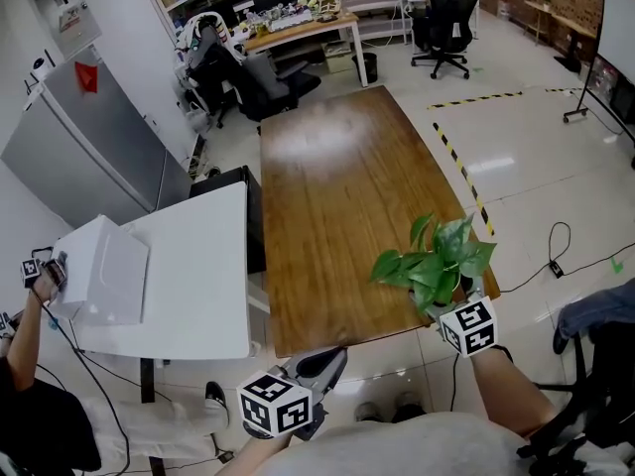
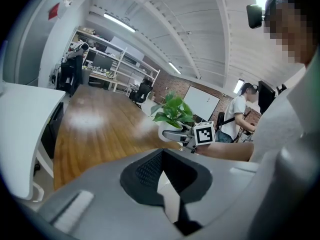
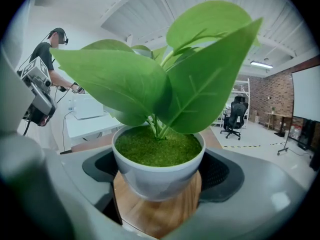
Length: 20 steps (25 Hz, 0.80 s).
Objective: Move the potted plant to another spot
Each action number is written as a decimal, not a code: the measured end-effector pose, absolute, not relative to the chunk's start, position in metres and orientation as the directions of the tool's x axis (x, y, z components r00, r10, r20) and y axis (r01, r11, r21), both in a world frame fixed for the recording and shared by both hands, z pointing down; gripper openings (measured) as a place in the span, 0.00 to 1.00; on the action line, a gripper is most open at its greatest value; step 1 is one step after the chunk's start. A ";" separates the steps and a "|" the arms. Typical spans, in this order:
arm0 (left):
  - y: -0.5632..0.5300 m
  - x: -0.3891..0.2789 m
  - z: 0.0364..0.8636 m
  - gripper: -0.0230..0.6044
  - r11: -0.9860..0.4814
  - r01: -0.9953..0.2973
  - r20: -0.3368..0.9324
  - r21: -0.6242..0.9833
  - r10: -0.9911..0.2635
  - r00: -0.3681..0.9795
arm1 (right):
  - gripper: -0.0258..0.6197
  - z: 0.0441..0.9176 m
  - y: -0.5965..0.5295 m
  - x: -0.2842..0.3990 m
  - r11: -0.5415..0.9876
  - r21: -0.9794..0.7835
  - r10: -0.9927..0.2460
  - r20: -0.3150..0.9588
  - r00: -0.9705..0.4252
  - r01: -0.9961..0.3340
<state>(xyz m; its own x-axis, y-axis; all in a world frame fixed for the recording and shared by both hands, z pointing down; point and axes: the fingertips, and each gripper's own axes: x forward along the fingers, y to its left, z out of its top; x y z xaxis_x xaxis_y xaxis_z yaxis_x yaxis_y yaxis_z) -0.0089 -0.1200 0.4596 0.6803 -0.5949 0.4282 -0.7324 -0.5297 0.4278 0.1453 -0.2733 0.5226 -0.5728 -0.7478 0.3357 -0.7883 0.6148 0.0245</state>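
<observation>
Glossy wooden table (image 1: 337,216) (white desk (image 1: 203,266) beside).

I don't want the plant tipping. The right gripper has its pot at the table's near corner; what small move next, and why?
Probably carry it level toward the bare middle of the wooden table: the right gripper grips the potted plant upright by its pot, and nothing stands there.

The right forearm (image 1: 501,390) reaches out from the near right, bare to the wrist. There's the right gripper (image 1: 451,303), pointing far and a little down, jaws spread wide and clamped on either side of the pot (image 3: 159,176). Over on the left, the left gripper (image 1: 327,363) sits low and near, close in to the body, aimed the same way, jaws pressed together with nothing between them.
</observation>
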 end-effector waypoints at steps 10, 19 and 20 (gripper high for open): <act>-0.106 -0.036 0.449 0.03 -0.492 -0.762 0.411 0.420 -0.646 0.643 | 0.77 0.515 -0.257 0.109 0.672 0.024 -0.701 0.342 -0.625 -0.740; -0.086 -0.088 0.448 0.03 -0.386 -0.819 0.407 0.425 -0.727 0.553 | 0.77 0.511 -0.253 0.028 0.775 0.028 -0.602 0.336 -0.725 -0.631; -0.082 -0.093 0.447 0.03 -0.373 -0.825 0.407 0.426 -0.735 0.542 | 0.77 0.510 -0.251 0.020 0.786 0.027 -0.589 0.336 -0.735 -0.618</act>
<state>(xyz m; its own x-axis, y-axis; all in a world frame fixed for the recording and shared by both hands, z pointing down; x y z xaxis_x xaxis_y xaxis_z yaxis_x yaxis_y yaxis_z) -0.0928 -0.0816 0.4475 0.5422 -0.7352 0.4068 -0.8246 -0.3726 0.4257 0.0199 -0.2514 0.5104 -0.7348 -0.5892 0.3361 -0.6178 0.7859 0.0271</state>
